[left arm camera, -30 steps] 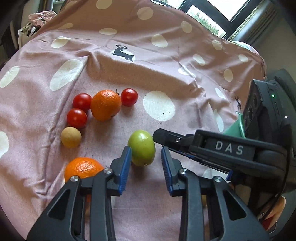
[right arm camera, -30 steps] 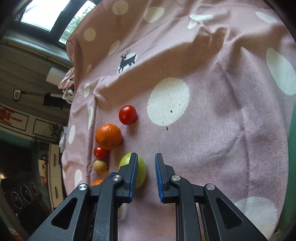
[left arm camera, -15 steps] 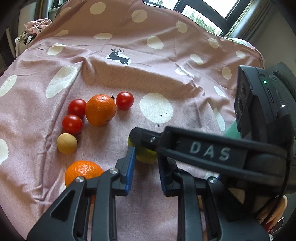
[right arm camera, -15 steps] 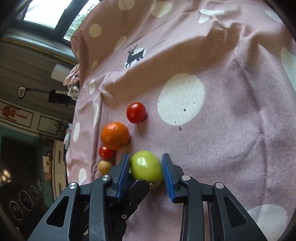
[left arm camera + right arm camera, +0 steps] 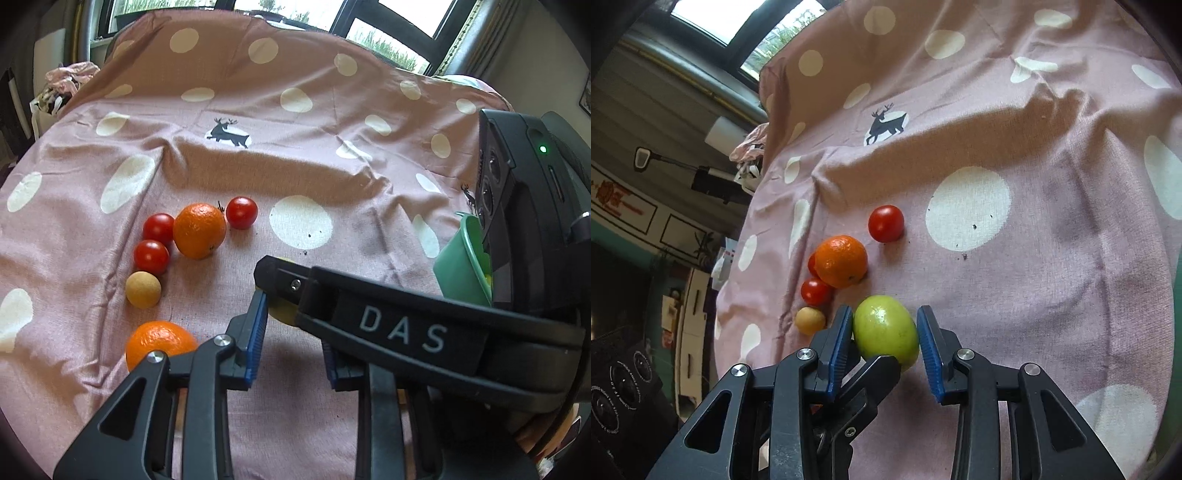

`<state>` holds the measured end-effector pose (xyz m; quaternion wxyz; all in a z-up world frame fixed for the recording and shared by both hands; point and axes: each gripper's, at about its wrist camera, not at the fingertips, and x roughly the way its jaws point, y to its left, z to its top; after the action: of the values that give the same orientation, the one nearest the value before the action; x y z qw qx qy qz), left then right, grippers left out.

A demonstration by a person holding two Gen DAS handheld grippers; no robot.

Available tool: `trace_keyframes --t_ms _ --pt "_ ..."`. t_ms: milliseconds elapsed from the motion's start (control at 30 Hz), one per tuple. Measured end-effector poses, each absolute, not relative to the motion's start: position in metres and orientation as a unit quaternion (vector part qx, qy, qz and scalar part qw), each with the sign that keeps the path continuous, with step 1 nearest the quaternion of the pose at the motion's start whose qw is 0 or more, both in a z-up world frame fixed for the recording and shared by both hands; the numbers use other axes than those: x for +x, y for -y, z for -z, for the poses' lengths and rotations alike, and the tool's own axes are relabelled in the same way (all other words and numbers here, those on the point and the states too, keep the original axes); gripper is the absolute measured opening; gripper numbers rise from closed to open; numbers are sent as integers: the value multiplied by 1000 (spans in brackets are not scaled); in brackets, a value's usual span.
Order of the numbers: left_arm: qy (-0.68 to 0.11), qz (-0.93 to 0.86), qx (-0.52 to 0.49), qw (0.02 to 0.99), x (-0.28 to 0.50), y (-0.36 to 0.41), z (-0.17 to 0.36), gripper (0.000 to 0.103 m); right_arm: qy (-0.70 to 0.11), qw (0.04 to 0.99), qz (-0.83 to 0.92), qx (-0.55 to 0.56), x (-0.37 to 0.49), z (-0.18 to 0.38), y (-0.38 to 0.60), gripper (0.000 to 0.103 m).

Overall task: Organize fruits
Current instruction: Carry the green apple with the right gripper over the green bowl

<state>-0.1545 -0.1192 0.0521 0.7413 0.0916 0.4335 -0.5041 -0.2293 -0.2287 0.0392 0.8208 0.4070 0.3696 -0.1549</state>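
a pink polka-dot cloth [image 5: 332, 177] (one black deer print [image 5: 227, 131] on it) covers the surface; a window [image 5: 369, 22] lies behind, speakers [image 5: 617, 384] at left.

In the left wrist view, the black right gripper [image 5: 295, 291] bar covers most of the oval green fruit [image 5: 277, 313]. The mint-green plastic container [image 5: 461, 269] is half hidden behind the camera housing; contents indistinct. The nearer round orange [image 5: 157, 341] is partly masked by the left finger.

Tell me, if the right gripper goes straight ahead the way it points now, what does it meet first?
The green fruit: it already sits between the opening right gripper. Beyond it lies bare cloth, though depth is uncertain.
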Motion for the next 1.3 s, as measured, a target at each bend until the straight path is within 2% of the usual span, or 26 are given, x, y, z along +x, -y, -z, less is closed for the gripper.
trace_keyframes --t_ms 767,1300 --pt "-308 552 80 770 -203 89 -112 26 -265 883 175 346 -276 -109 195 38" --pt "-259 574 77 773 -232 83 -140 26 -217 902 185 324 -305 -140 187 38"
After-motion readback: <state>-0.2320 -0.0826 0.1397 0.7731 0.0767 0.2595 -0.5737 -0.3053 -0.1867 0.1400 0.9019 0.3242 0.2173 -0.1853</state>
